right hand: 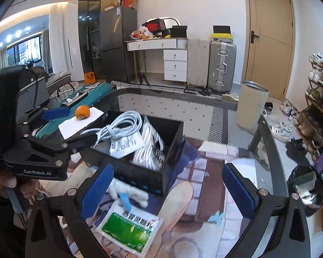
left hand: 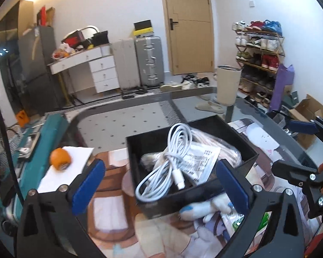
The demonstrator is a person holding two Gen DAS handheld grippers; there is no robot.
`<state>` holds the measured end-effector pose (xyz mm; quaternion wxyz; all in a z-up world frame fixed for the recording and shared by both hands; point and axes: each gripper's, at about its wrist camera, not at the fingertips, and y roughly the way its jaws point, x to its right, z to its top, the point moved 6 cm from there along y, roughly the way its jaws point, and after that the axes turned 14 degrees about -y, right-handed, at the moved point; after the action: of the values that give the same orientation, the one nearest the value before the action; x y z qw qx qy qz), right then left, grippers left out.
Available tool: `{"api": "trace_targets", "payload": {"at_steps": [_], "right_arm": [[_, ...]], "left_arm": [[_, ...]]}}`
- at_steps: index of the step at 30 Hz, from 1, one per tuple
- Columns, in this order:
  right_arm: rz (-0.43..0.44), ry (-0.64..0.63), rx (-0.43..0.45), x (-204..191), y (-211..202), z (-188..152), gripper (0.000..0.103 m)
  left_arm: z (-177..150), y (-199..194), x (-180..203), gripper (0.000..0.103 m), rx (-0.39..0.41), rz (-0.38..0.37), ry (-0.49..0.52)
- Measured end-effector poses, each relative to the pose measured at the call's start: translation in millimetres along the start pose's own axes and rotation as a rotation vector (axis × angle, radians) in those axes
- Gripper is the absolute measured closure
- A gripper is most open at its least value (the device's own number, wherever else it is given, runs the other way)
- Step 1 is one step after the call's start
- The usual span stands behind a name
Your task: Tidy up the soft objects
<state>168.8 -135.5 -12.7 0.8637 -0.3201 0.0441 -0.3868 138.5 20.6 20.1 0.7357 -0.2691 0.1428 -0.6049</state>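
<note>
Both tools are hanging spread over the bench, gripping nothing: the left hand-held gripper is straddling the near edge of the black box, and the right hand-held gripper is gaping above the green sachet. The white cable and bagged items are sitting inside the box already. A white plush toy is lying just outside its front wall, touching the sachet. I judge the packing partly done; next, one gripper is needing to drop onto the toy or sachet and pinch it gently.
</note>
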Motion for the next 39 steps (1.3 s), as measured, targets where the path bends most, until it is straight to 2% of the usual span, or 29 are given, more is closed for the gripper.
{"api": "trace_targets", "payload": {"at_steps": [7,16,25,31,39], "right_arm": [[0.004,-0.003,-0.040,-20,2,-18,0.001],[0.035,-0.015,-0.082,-43,12,-27,0.001],[0.058,-0.005,-0.142,-50,28,-36,0.001],[0.065,0.019,-0.197,-50,35,-49,0.001],[0.072,0.031,-0.228,-53,38,-60,0.001]], "left_arm": [[-24,-18,-20,0.000,-0.028,0.117,-0.028],[-58,-18,-52,0.000,-0.104,0.208,-0.075],[-67,-15,-66,0.000,-0.134,0.207,-0.110],[-72,-10,-65,0.000,-0.160,0.180,-0.121],[-81,-10,-55,0.000,-0.186,0.139,-0.116]]}}
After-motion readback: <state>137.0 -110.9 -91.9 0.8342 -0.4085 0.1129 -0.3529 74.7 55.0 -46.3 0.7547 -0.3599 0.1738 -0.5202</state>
